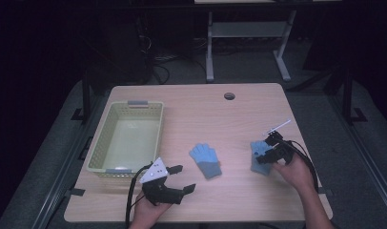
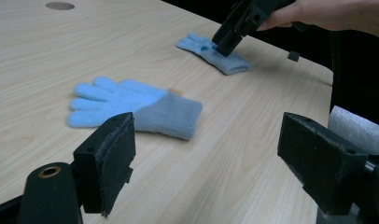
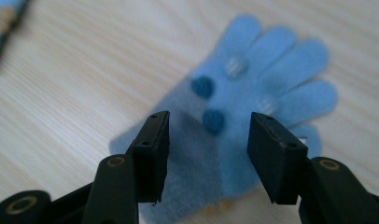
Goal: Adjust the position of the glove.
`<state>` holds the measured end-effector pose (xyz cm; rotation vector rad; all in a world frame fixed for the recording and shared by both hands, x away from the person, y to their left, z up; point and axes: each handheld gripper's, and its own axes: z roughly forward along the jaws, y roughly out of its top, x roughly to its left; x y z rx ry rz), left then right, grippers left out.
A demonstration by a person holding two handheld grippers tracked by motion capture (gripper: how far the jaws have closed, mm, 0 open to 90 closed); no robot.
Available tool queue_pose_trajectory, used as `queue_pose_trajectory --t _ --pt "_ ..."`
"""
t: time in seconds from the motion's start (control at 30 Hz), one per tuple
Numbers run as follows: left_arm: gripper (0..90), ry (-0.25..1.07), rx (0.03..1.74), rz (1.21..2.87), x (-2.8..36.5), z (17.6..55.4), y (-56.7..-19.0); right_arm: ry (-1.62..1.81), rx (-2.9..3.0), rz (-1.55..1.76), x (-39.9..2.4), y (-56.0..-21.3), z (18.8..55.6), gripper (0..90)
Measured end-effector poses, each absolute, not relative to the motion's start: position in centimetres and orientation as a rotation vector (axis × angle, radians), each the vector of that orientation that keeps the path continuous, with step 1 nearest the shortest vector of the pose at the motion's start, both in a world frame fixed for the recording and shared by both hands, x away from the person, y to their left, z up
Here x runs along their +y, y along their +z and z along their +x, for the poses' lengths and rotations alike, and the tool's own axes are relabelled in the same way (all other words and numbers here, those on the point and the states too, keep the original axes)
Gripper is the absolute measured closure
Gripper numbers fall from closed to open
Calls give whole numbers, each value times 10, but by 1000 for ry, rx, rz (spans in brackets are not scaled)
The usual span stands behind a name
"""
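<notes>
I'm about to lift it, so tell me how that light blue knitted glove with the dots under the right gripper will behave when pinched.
The light blue knitted glove lies flat, so it probably droops floppy. Fuzzy knit likely grips the right gripper pads; it looks light.

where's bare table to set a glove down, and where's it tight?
Free: the far strip of the table between the basket and the round hole; also the patch between the two gloves. Tight: the right gripper over the right glove, and the left gripper near the middle glove.
</notes>
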<state>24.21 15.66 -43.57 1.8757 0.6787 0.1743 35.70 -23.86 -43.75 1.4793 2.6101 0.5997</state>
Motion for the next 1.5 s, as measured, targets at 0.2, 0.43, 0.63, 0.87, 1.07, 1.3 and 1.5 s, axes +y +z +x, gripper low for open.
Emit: queue_pose_trajectory --t 0.2,0.43,0.63,0.87,1.07,1.3,1.5 --pt "190 178 673 1881 155 242 -435 525 2602 1466 -236 -442 359 506" --pt "191 183 672 1884 156 241 -435 524 2564 1463 -234 -444 355 535" --pt "194 164 671 1872 155 239 -434 527 2559 1465 -234 -444 353 599" --pt "194 163 658 1881 153 239 -434 514 2557 1508 -235 -442 355 787" --pt "199 173 660 1869 153 238 -434 527 2555 1535 -236 -439 355 817" --pt "199 177 665 1859 155 238 -434 599 2530 1528 -239 -424 349 821" --pt "199 152 677 1855 155 239 -434 694 2528 1471 -236 -403 345 821"
